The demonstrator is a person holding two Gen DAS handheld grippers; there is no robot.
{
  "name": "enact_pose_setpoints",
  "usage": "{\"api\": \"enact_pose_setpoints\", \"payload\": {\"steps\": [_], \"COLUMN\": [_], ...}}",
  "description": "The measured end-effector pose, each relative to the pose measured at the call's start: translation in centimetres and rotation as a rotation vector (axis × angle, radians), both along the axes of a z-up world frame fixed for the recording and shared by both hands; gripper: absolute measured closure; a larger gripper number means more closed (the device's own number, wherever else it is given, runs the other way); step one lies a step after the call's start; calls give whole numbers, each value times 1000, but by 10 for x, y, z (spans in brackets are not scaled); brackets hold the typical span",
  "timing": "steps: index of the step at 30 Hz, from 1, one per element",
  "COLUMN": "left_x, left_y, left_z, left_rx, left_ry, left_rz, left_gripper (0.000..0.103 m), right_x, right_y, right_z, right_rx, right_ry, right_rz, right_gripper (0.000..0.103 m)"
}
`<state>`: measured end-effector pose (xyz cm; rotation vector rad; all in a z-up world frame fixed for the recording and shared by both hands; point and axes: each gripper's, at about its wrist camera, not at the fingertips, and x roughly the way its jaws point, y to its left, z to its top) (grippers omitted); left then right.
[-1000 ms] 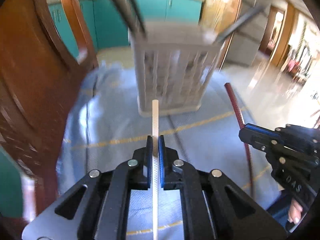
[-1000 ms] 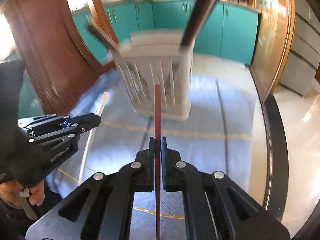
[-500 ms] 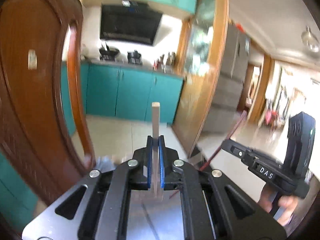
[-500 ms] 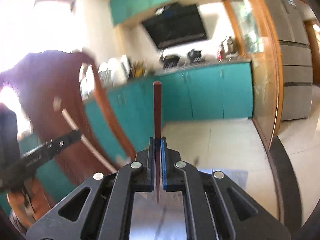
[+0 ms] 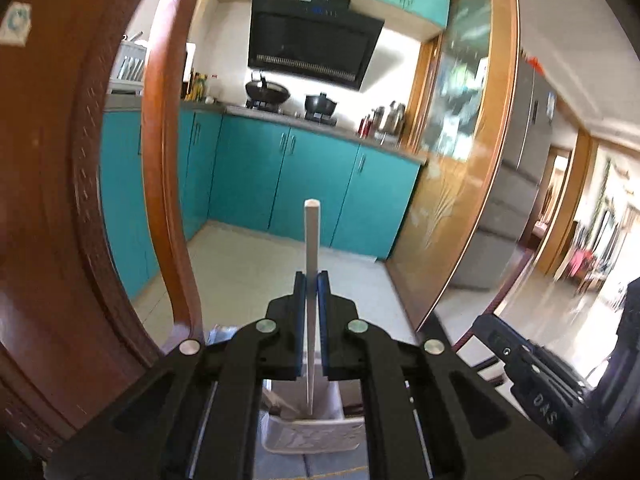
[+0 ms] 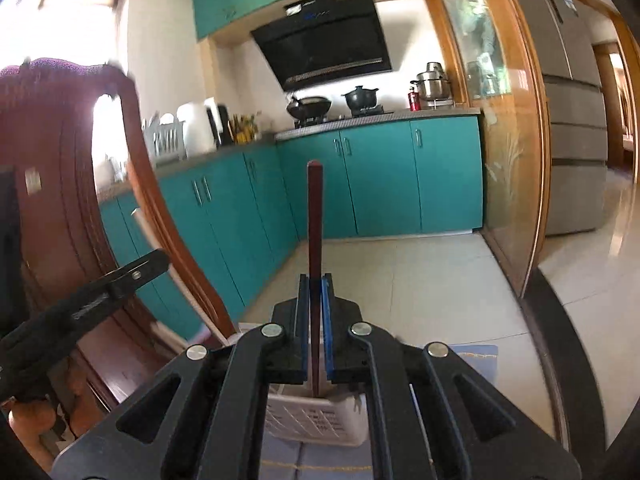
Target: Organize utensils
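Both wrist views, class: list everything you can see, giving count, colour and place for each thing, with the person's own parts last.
white chopstick: one, upright, clamped in the left tool.
red-brown chopstick: one, upright, clamped in the right tool.
utensil basket: one, white, slatted, below both tools.
cloth: one, blue, under the basket.
chair: one, brown wood, left side.
cabinets: several, teal, rear wall.
range hood: one, black, above the stove.
wok: one, black, on the stove.
fridge: one, grey, right.
left tool: black, shut.
right tool: black, shut.

Home kitchen: teal cabinets (image 5: 304,184), range hood (image 5: 312,56), stove pots (image 6: 360,98).
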<state>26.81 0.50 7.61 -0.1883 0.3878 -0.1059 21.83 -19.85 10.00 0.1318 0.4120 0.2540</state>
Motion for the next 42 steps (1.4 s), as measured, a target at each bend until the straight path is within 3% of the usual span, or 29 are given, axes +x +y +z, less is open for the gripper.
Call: {"api": "enact_pose_setpoints", "payload": {"steps": [3,7,16,19,21,22,24,27,32,36,42], "left_x": [3,-5,-56,-84,-115,-129,-169,-223,-280,-314,-325], "left_y": [-11,-12,-17,-22,-21,-20,-18,-18,-15,-14,-14], "left_z": [-10,-11,-1,-5,-12,-14,-24,-39,-50,-44,-33], "left_rx": [60,86,161,199,221,230,257,291,299,295,294], "left_ry": [12,1,-75,-94,-108,-114,-132,-162,-149,-173,-193], "left_rz": [13,25,35,26,29,31,45,73,85,65,66], "left_gripper": [96,96,68,46,27,25,9,4,4,4,4], "right_x": [-7,-25,-106,-147,-176,-194,-225,-259,-292,-307,-314], "right_y": [-1,-11,-32,-45,-53,-56,-57,-57,-52,-41,-35], "right_z": [0,10,10,-11,-22,-27,-32,-34,-31,-30,-27], "right_rx": [0,28,-22,-23,-16,-13,-26,-47,-58,-137,-164], "right_ry": [-4,-47,-202,-204,-208,-217,-229,-239,-245,-263,-268], "right_rz": [3,9,1,-35,-57,-64,-76,-88,-71,-90,-104], "right_gripper": [94,73,30,12,6,3,3,3,3,3,3]}}
